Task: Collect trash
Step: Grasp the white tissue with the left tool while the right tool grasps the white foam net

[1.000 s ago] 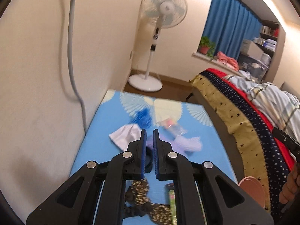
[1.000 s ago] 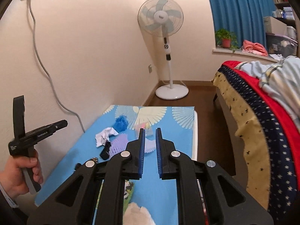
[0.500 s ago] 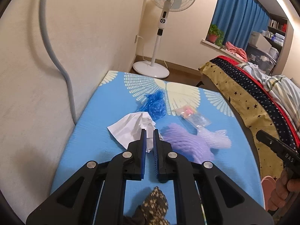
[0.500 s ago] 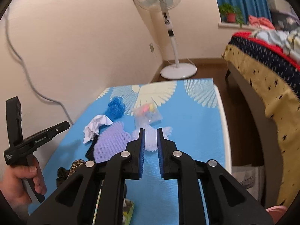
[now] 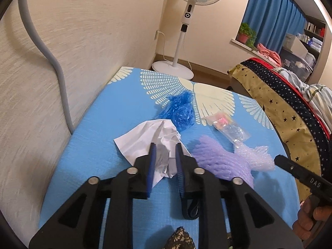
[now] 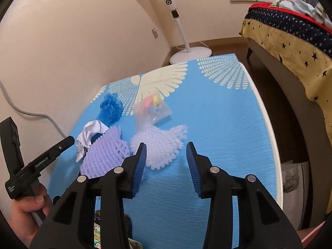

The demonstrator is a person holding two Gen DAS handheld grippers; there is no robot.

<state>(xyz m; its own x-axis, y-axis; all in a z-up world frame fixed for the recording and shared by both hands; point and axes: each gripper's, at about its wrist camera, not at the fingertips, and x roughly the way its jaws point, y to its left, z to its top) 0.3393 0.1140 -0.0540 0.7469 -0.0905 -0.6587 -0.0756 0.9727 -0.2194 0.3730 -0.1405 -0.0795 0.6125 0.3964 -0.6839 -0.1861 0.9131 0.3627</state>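
Trash lies on a blue patterned table (image 5: 124,108): a crumpled white paper (image 5: 149,143), a blue plastic wad (image 5: 179,109), a clear bag with pink and yellow bits (image 5: 230,128), a purple foam net (image 5: 217,159) and a clear bubble wrap piece (image 6: 159,145). My left gripper (image 5: 165,153) is partly open with its jaws on either side of the white paper's near edge. My right gripper (image 6: 166,155) is open, just short of the bubble wrap. The paper (image 6: 88,137) and purple net (image 6: 105,153) also show in the right wrist view.
A wall with a grey cable (image 5: 58,74) runs along the table's left. A standing fan (image 5: 182,41) is beyond the far end. A bed with a starred cover (image 6: 290,47) lies to the right. A dark patterned item (image 5: 180,238) and a black strap (image 5: 189,209) lie near me.
Both grippers have moved forward and down toward the trash. Both have opened from nearly shut; the right one opened wider. The left jaws now flank the white paper.
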